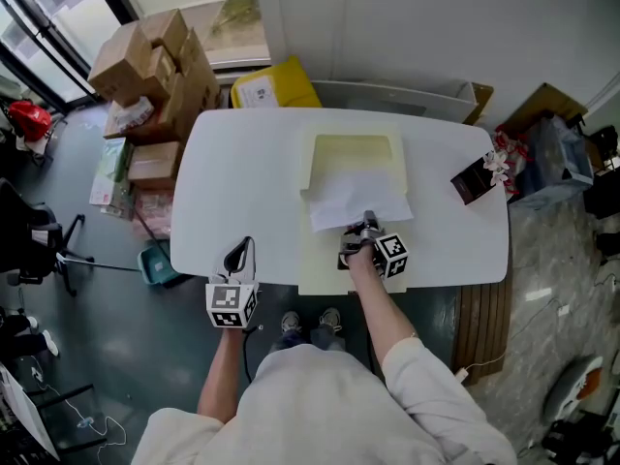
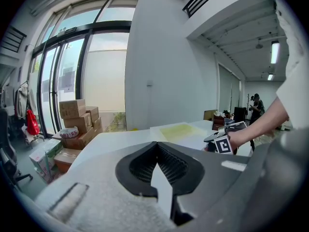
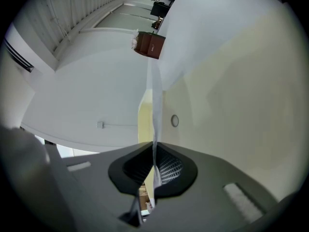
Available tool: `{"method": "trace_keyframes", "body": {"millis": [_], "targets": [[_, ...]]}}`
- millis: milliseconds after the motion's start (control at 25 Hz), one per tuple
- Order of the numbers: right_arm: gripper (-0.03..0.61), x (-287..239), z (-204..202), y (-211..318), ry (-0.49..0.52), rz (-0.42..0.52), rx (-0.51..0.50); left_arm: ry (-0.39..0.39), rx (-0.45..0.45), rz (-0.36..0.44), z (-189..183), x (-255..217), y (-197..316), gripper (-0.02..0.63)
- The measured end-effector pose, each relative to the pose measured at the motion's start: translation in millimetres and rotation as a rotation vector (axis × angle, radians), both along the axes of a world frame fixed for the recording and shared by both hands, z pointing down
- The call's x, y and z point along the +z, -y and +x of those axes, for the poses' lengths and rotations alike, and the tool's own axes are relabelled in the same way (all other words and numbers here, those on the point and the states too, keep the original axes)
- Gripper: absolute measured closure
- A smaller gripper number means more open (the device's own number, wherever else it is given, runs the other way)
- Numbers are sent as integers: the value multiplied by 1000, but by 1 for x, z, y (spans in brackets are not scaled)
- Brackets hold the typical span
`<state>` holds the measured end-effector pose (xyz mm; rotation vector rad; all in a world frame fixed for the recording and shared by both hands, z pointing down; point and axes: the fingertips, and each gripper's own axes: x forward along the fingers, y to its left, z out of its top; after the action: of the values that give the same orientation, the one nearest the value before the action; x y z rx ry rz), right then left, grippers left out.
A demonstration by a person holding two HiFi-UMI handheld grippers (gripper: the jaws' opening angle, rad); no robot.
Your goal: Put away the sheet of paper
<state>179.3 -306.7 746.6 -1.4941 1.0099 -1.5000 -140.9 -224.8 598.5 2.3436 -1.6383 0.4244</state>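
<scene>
A white sheet of paper lies partly on a pale yellow document folder in the middle of the white table. My right gripper is shut on the sheet's near edge. In the right gripper view, which is rolled onto its side, the thin paper edge runs straight into the closed jaws of that gripper, and the folder with its round snap lies behind. My left gripper hovers at the table's front left edge, shut and empty, well apart from the paper.
A small brown box stands near the table's right edge. Stacked cardboard boxes and a yellow bin sit on the floor beyond the table's far left. A person's feet are under the front edge.
</scene>
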Motion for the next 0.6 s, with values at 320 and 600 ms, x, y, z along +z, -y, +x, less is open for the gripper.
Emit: {"method": "trace_keyframes", "body": {"millis": [320, 600], "targets": [[575, 1, -1, 6, 28, -7, -19, 8, -19, 16, 15, -7, 7, 614], [575, 5, -1, 6, 41, -13, -32, 5, -40, 15, 23, -5, 1, 614]]}}
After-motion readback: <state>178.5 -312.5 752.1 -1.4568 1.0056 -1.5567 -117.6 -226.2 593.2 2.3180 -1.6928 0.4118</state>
